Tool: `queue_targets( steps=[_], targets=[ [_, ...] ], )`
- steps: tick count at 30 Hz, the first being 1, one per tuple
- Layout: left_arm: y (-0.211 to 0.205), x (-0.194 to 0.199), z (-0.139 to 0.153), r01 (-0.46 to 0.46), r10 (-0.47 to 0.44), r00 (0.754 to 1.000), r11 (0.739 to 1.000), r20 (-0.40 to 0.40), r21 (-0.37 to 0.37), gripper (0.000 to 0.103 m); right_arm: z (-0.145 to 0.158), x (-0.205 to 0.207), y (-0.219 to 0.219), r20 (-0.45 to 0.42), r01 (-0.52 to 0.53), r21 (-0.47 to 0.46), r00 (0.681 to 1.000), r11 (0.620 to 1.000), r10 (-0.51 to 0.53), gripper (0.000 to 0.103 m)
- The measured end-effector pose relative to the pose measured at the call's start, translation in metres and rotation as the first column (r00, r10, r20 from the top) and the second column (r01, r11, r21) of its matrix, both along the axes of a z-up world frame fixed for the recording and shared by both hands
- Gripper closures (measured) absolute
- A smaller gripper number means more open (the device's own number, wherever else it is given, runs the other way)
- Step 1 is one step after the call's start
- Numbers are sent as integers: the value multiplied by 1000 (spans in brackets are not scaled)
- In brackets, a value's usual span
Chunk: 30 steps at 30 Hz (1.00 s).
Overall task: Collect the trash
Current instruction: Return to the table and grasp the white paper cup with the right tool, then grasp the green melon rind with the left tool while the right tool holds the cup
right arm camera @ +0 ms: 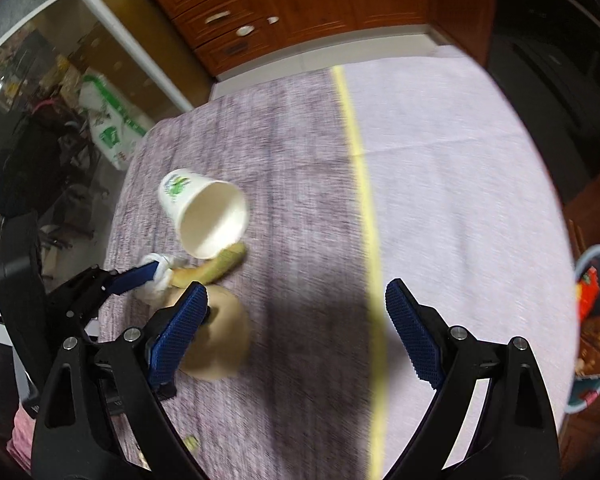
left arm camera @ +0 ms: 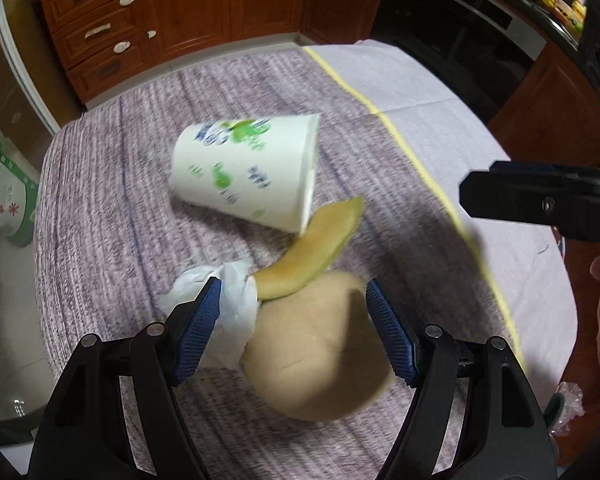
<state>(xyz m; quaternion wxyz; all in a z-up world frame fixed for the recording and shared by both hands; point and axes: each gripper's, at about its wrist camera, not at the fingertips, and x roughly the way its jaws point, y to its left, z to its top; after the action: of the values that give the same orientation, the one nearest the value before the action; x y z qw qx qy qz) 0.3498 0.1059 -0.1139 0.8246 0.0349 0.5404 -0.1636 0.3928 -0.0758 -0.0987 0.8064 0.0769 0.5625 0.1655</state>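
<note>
Mauve woven cloth covers the tabletop point(left arm camera: 100, 208) where the left tool point(left arm camera: 292, 328), jaws apart and empty, hangs over a tan rounded lump point(left arm camera: 316, 352), a crumpled white tissue point(left arm camera: 228, 304) by its left pad. Beyond lie a yellow melon rind point(left arm camera: 316, 252) and a tipped white printed paper cup point(left arm camera: 248, 168). The right tool point(right arm camera: 296, 332) is likewise agape over bare cloth. The step looks like an approach; next, descent and closure around the lump.

Toppled white paper cup point(left arm camera: 244, 172), yellow peel point(left arm camera: 312, 252), crumpled tissue point(left arm camera: 228, 300), tan lump point(left arm camera: 316, 348), clustered on cloth.
</note>
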Motion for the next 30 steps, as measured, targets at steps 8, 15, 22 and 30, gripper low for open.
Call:
queue_targets(
  steps=[8,15,22,30],
  targets=[
    [25,2,-4,-12,12,1000,998,-9,-57,28,-8,24,56,20,-99,40,995,994,98,17],
    [27,4,-5,-6,5,1000,996,-6,-85,28,-27,40,86,-4,-154,53,988,987,155,59],
    [14,8,-2,33,-32,999,996,11,-84,28,-18,33,88,78,-203,17,976,979,202,100],
    [-9,7,10,72,-71,996,997,47,-21,28,-5,35,37,106,-122,-2,987,993,121,100]
  ],
)
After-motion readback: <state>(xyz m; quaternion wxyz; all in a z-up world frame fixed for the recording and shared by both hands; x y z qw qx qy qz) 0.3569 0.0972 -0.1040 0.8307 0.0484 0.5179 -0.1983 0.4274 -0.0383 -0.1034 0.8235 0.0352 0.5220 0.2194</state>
